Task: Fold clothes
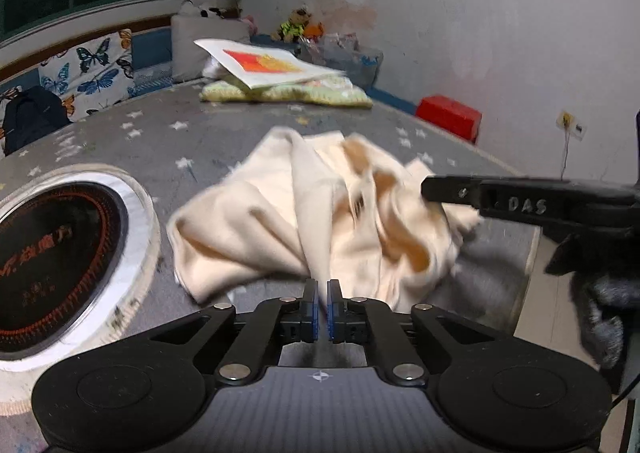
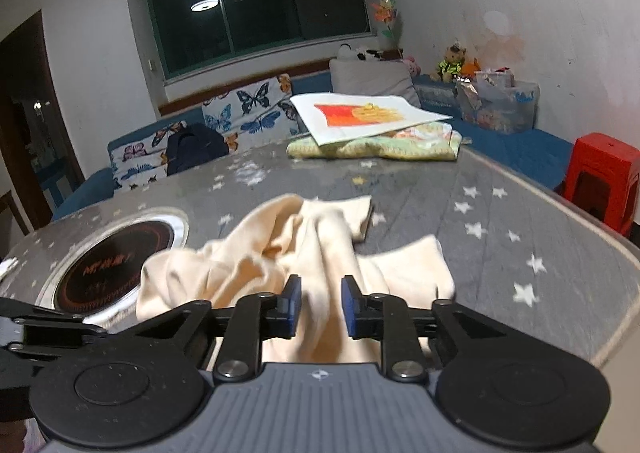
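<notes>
Left hand-held gripper (image 1: 323, 307) tilted down, clamped on cream garment (image 1: 256, 213) fold; right hand-held gripper (image 2: 320, 307) pinching bunched cloth.

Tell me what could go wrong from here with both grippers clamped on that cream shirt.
1. The left gripper pinches only a thin ridge of the cream garment, so the cloth may slip out on lifting.
2. The right gripper holds a thick bunch, perhaps several layers, which would fold unevenly.
3. The cloth lies close to the round cooktop set in the table and could drag across it.
</notes>
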`<act>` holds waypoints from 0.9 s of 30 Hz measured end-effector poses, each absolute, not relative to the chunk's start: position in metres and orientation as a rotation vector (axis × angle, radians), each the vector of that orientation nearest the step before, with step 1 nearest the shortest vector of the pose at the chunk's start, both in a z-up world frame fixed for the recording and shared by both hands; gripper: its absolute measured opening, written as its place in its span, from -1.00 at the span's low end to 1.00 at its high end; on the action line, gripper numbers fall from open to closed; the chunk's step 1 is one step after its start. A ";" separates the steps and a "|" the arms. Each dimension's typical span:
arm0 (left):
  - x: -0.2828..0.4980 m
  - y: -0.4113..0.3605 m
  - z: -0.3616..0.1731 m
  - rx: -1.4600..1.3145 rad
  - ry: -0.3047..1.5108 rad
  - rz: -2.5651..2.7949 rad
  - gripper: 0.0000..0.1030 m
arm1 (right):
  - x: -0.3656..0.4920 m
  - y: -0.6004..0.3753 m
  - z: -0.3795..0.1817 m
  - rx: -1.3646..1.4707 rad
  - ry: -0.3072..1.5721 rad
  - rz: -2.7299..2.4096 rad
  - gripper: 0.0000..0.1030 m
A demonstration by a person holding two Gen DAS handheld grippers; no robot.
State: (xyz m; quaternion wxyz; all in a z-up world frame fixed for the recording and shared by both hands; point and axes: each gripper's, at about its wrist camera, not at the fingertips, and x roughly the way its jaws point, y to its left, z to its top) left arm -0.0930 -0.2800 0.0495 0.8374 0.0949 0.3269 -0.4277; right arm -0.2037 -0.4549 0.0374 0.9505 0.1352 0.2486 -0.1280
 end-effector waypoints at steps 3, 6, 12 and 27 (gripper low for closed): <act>-0.083 -0.282 0.061 0.167 0.679 -0.889 -0.82 | -0.196 -0.459 0.039 0.296 0.508 -0.257 -0.51; -0.069 -0.295 0.069 0.151 0.667 -0.867 -0.64 | -0.187 -0.461 0.034 0.298 0.524 -0.264 -0.49; -0.043 -0.320 0.074 0.077 0.717 -0.878 0.04 | -0.179 -0.461 0.028 0.300 0.540 -0.263 -0.35; -0.025 -0.336 0.048 0.064 0.807 -0.880 -0.84 | -0.166 -0.453 0.020 0.231 0.565 -0.265 -0.75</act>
